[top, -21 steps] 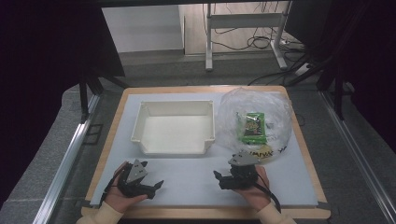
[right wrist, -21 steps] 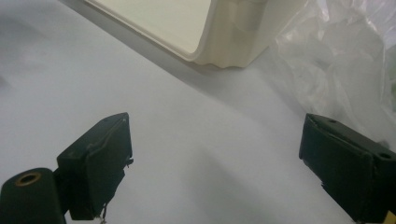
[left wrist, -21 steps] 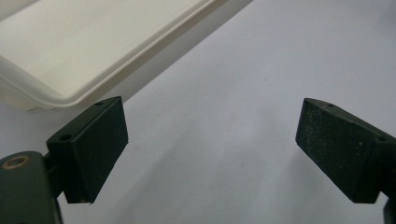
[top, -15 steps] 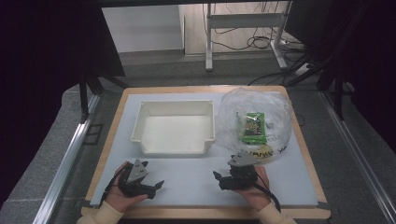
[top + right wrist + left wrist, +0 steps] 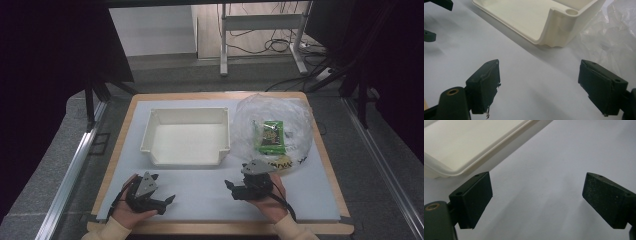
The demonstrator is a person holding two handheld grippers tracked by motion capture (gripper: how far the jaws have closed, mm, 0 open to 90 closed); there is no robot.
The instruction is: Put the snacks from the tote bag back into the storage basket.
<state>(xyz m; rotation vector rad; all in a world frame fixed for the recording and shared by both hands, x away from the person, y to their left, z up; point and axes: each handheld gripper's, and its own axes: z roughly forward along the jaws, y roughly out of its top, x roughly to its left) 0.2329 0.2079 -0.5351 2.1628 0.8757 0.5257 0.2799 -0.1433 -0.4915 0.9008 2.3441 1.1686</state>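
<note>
A white open-fronted tray (image 5: 185, 135) sits in the middle of the white mat. To its right lies a crumpled clear plastic bag (image 5: 272, 125) with a green packet (image 5: 270, 136) inside. My left gripper (image 5: 162, 190) rests low at the front left, jaws wide open toward the right over bare mat. In the left gripper view it (image 5: 537, 192) holds nothing, and the tray's rim (image 5: 461, 167) is at the top left. My right gripper (image 5: 231, 189) rests at the front right beside the bag, open and pointing left. Its own view (image 5: 539, 82) shows empty jaws, the tray corner (image 5: 559, 27) and the bag (image 5: 614, 37) ahead.
The white mat (image 5: 200, 192) lies on a wooden board (image 5: 220, 227) with a raised edge. Metal rails run along both sides of the table. A desk frame and cables stand on the floor beyond. The left gripper's jaw tips (image 5: 429, 36) appear far off in the right gripper view.
</note>
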